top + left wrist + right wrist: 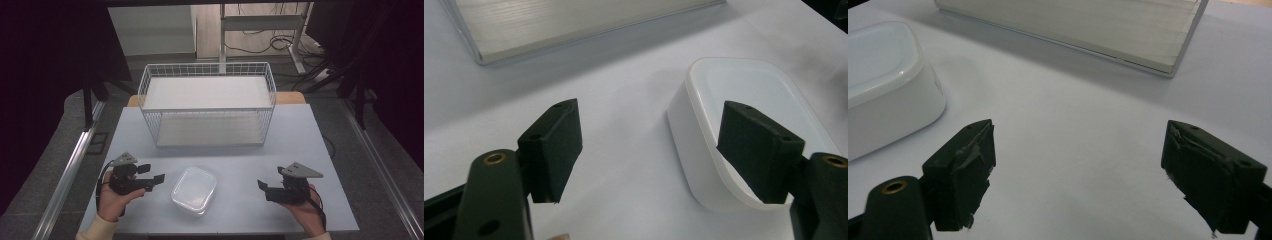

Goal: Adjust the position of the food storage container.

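Down at the near edge, two hands come up onto the pale table (310, 135), each holding a black gripper. Biggest thing on it is the white wire basket (207, 102) standing at the far side, with a flat shelf on top and another below. Between the grippers, toward the front, sits a translucent plastic container (194, 190) with its lid on, flat on the tabletop. At its left, just beside it, the left gripper (152, 175) is spread wide, one jaw hovering above the container's lid. Off to the other side, well apart from the container, the right gripper (261, 185) is likewise spread, nothing between its jaws
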{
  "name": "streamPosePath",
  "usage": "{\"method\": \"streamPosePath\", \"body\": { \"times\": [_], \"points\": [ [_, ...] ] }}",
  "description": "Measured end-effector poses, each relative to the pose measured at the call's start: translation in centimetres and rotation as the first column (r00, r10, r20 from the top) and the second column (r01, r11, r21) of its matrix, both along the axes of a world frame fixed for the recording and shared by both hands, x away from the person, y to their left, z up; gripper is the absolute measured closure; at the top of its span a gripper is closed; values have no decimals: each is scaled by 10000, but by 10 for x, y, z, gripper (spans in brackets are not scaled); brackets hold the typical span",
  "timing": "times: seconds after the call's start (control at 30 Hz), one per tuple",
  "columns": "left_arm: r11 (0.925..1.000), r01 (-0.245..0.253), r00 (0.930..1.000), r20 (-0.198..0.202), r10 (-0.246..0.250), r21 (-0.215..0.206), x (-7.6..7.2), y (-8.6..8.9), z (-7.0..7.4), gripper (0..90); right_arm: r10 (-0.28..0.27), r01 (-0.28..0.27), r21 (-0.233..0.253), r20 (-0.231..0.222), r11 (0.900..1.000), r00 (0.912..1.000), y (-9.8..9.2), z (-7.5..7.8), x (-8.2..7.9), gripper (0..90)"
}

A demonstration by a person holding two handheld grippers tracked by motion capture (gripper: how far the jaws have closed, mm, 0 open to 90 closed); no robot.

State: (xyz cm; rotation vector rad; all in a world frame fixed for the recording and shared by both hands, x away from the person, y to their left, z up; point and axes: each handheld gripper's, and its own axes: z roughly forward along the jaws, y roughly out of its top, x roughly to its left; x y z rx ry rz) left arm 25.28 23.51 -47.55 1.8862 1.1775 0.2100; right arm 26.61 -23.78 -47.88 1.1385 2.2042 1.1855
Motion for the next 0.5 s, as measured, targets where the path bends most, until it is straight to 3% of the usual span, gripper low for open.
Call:
{"method": "streamPosePath", "body": {
  "times": [0.5],
  "points": [
    [9999, 43, 9998, 176, -41, -124, -3, 3, 7, 250, -174, 174, 149, 27, 9997, 9998, -2, 4, -1, 165]
  ]
}}
